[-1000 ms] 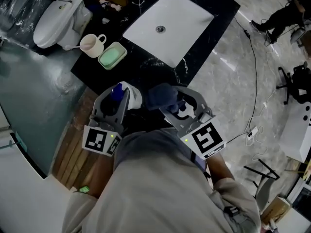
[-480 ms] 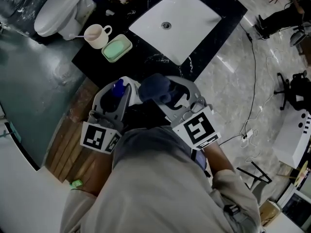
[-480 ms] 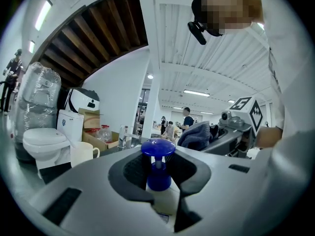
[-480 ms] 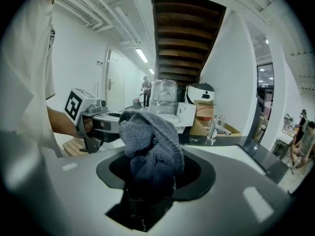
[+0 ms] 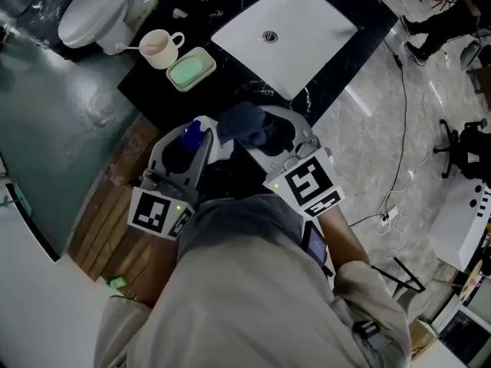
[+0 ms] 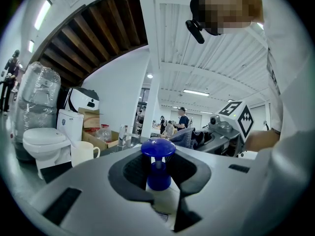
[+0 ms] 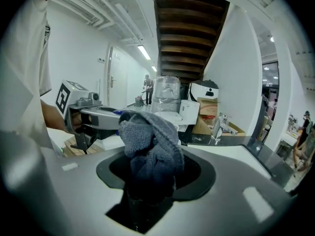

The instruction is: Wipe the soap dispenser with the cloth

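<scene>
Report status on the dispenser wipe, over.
Left gripper shut on soap dispenser. Right gripper shut on bunched cloth. Cloth close beside the soap dispenser, contact unclear. Nothing between them.

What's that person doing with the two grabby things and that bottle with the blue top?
A person holds a gripper in each hand, close to a black counter with a white sink. The left gripper is clamped on a white soap dispenser with a blue pump. The right gripper is clamped on a dark blue cloth, bunched up right beside the dispenser. Whether the cloth touches it can't be told.
</scene>
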A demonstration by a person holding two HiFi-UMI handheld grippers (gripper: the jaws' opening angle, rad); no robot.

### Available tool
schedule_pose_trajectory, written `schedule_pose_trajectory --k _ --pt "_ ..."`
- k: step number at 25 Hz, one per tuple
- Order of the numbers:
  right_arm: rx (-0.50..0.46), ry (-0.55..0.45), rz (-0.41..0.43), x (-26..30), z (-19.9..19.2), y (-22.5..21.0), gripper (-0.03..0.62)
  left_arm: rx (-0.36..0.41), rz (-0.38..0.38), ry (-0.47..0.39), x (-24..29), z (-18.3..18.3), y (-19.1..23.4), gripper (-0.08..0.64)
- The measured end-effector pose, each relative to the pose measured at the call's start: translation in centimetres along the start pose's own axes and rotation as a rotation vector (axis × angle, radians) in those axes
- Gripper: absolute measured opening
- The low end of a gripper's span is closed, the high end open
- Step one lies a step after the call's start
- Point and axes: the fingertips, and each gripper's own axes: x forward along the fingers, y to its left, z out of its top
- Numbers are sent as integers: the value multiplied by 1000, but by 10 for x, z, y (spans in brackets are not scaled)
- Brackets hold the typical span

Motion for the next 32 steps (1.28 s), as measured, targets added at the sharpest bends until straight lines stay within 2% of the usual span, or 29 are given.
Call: schedule_pose_trajectory --k 17,26,32 --pt "-133 83 22 32 -13 1 186 -2 4 -6 1 0 0 84" --pt "-303 170 9 49 -25 7 186 -11 2 -6 2 0 3 84" --pt "-378 206 13 55 -31 15 186 -18 6 -13 1 0 4 84"
